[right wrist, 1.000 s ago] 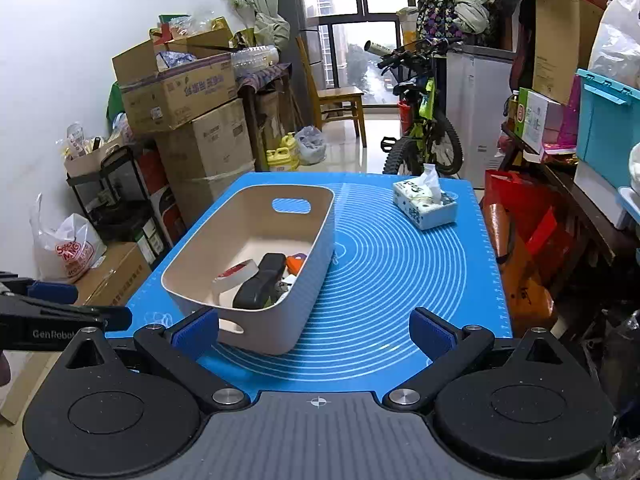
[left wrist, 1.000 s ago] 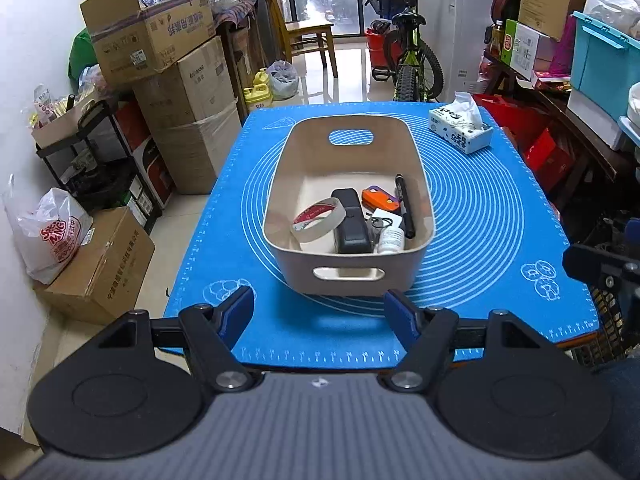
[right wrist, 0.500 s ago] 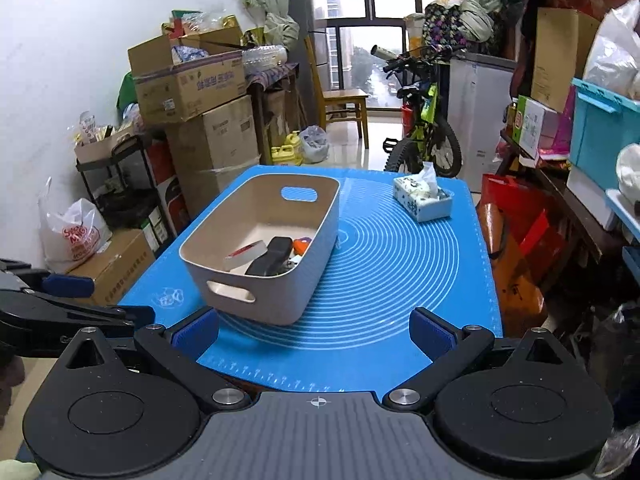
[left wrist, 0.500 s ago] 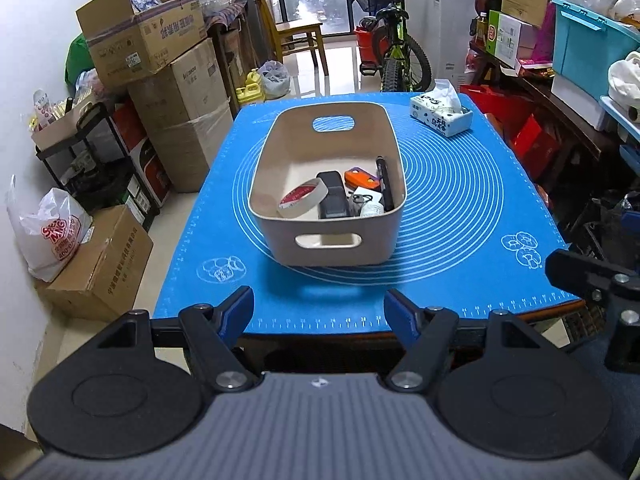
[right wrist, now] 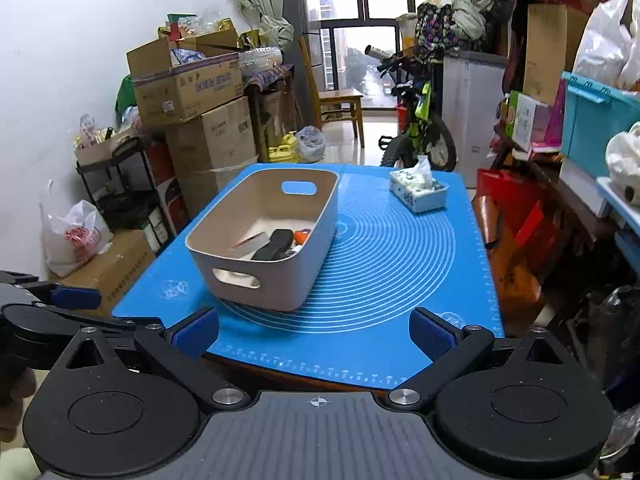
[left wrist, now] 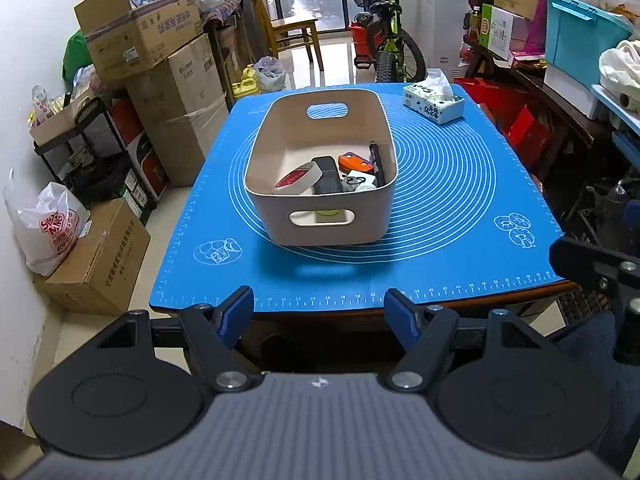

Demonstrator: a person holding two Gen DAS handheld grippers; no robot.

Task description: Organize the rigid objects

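Both grippers hang off the near edge of the table, fingers spread wide and holding nothing: the left gripper [left wrist: 319,312] faces the bin head on, the right gripper [right wrist: 314,332] sits further right and sees it at an angle. The beige bin [left wrist: 320,224] stands on the blue mat [left wrist: 460,208], a little left of the middle. Inside it lie a tape roll [left wrist: 298,178] at the left, a black case [left wrist: 328,174] beside it, an orange tool [left wrist: 354,161] behind, and a black pen [left wrist: 377,164] along the right wall. A tissue box [left wrist: 434,102] sits at the mat's far right corner, well apart from the bin.
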